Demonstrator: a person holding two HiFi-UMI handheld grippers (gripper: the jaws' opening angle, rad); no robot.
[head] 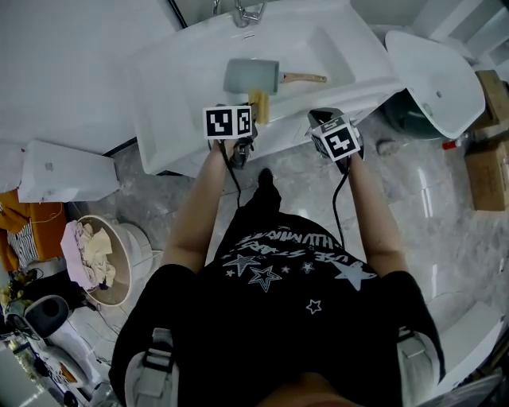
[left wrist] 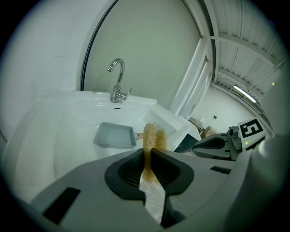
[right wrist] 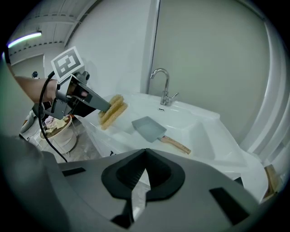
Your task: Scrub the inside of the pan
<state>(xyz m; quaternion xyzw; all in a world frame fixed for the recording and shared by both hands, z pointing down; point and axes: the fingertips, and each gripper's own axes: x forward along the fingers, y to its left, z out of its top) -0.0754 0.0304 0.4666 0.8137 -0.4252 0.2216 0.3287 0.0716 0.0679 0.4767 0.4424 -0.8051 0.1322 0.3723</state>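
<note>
Figure. 2 hand-held grippers at a washbasin, before scrubbing.

(a) White washbasin point(head: 159, 119), filling the upper half of the head view, with a chrome tap point(head: 246, 12) at the top edge. Its glazed surface looks smooth and probably slippery.

(b) Grey rectangular pan point(head: 250, 76), lying open side up in the bowl of the basin at upper centre of the head view. Neither gripper touches it. It appears rigid and fairly light, so on the glaze it is likely to slide or pivot under scrubbing pressure unless steadied.

(c) Left gripper point(left wrist: 151, 156), at centre left of the head view and near the basin's front rim. Its jaws are clamped on the lower end of the sponge.

(d) Right gripper point(right wrist: 144, 156), at centre right of the head view. Its jaws are closed together with nothing between them, and it would need to open before taking anything.

(e) Yellow scouring sponge point(left wrist: 154, 136), standing out beyond the left jaws toward the pan. It looks soft and light. Its free end will probably bend when pressed, so firm, flat contact suits it best.

(f) Wooden handle point(head: 305, 78), pointing to the right of the frame. It is stiff, less slick than the pan body, and the sensible place for the right gripper to take hold.
</note>
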